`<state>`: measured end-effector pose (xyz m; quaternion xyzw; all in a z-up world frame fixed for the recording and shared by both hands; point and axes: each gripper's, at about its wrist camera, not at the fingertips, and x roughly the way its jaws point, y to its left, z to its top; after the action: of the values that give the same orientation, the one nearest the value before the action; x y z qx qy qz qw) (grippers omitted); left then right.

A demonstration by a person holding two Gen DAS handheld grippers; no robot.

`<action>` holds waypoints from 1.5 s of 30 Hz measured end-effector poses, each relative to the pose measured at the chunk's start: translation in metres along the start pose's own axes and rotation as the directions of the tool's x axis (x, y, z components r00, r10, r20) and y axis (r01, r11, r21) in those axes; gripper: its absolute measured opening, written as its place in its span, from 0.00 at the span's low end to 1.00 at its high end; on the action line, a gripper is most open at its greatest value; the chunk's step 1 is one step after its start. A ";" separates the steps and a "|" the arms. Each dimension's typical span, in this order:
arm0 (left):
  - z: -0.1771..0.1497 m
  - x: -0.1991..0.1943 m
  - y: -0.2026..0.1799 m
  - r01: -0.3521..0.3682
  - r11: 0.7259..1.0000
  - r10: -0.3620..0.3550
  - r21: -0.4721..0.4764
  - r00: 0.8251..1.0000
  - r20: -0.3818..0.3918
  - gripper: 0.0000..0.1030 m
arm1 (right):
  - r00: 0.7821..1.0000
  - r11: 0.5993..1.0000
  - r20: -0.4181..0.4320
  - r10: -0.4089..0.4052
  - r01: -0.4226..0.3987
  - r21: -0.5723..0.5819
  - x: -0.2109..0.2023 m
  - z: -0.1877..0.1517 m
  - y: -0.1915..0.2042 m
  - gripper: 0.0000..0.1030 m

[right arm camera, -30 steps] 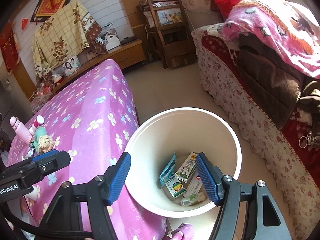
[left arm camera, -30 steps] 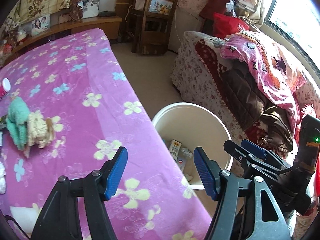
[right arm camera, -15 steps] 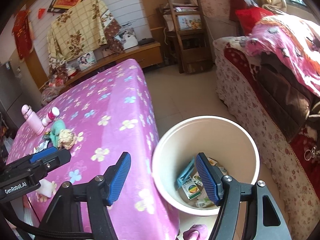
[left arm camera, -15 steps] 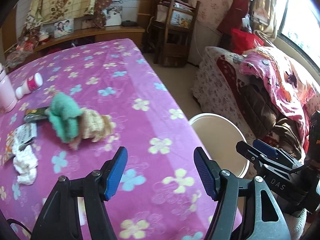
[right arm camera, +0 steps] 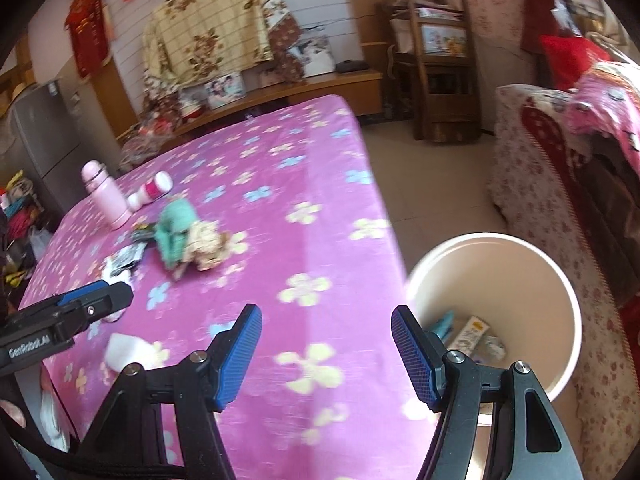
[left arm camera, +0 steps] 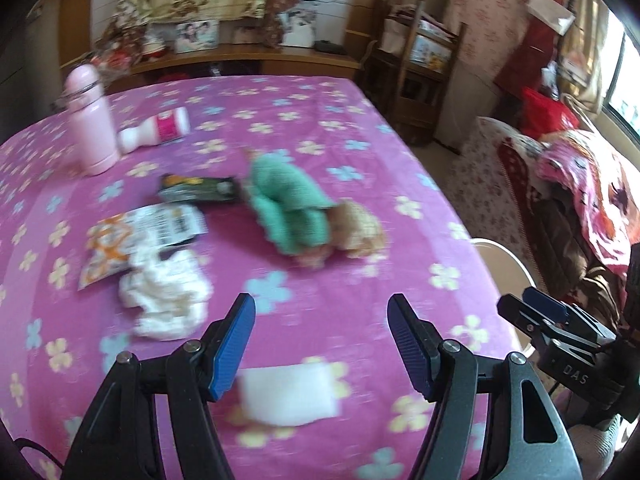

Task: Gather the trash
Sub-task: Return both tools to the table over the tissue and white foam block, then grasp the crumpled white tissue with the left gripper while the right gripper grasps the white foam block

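Trash is left on the pink flowered tablecloth (left arm camera: 320,120): a crumpled tissue (left arm camera: 166,294), a snack wrapper (left arm camera: 140,236), a dark packet (left arm camera: 198,189) and a flat white pad (left arm camera: 290,394). The white bin (right arm camera: 560,292) beside the table already holds several cartons and packets. The left gripper (left arm camera: 321,346) and right gripper (right arm camera: 326,356) both hang released and empty.

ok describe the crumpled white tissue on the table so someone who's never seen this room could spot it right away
Start at the table with the pink flowered cloth. Near its front left lies a cluster of litter, and the crumpled tissue is the white wad just in front of the orange and white wrapper. Unlike the flat white square closer to the edge, it is bunched and wrinkled.
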<state>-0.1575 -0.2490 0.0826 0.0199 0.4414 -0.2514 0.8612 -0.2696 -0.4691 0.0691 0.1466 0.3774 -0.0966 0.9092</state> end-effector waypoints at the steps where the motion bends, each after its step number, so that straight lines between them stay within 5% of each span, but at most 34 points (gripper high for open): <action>1: 0.000 -0.001 0.006 -0.009 1.000 0.009 -0.006 1.000 -0.001 0.67 | 1.000 1.000 -0.004 0.005 -0.005 -0.010 0.002 -0.001 0.007 0.69; 10: -0.003 0.017 0.092 -0.100 0.980 0.091 -0.173 0.994 -0.060 0.68 | 0.988 0.987 -0.090 0.127 -0.135 -0.090 0.027 -0.011 0.066 0.69; 21: 0.001 0.061 0.104 -0.110 0.973 0.097 -0.201 0.993 -0.074 0.70 | 0.943 0.930 -0.184 0.278 -0.312 -0.193 0.038 -0.025 0.112 0.69; 23: 0.001 0.061 0.102 -0.093 0.979 0.082 -0.182 0.995 -0.065 0.55 | 0.936 0.922 -0.197 0.291 -0.329 -0.205 0.041 -0.028 0.120 0.69; 24: 0.001 0.061 0.101 -0.064 0.983 0.054 -0.171 0.997 -0.062 0.38 | 0.930 0.916 -0.206 0.303 -0.344 -0.207 0.042 -0.030 0.124 0.69; 28: 0.001 0.049 0.097 -0.035 0.990 0.028 -0.135 0.998 -0.052 0.23 | 0.910 0.897 -0.243 0.336 -0.388 -0.210 0.050 -0.039 0.144 0.69; 33: -0.002 0.029 0.098 -0.009 0.994 0.005 -0.112 0.999 -0.040 0.21 | 0.912 0.899 -0.258 0.319 -0.377 -0.223 0.065 -0.045 0.167 0.69; 37: -0.007 0.019 0.101 0.003 0.994 -0.007 -0.113 0.999 -0.037 0.20 | 0.939 0.916 -0.223 0.262 -0.314 -0.249 0.071 -0.047 0.174 0.69; 39: -0.008 0.014 0.102 0.006 0.993 -0.010 -0.115 0.999 -0.033 0.20 | 0.934 0.913 -0.220 0.281 -0.331 -0.239 0.071 -0.047 0.172 0.61; 40: -0.008 0.012 0.102 0.006 0.994 -0.010 -0.113 0.999 -0.031 0.20 | 0.934 0.913 -0.217 0.283 -0.332 -0.238 0.069 -0.046 0.170 0.48; 45: -0.006 0.005 0.093 0.014 0.995 -0.015 -0.095 1.000 -0.012 0.20 | 0.940 0.914 -0.172 0.296 -0.331 -0.235 0.054 -0.036 0.156 0.47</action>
<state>-0.1173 -0.1682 0.0582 -0.0225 0.4585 -0.2363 0.8564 -0.2115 -0.3142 0.0364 0.0909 0.4182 0.1108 0.8970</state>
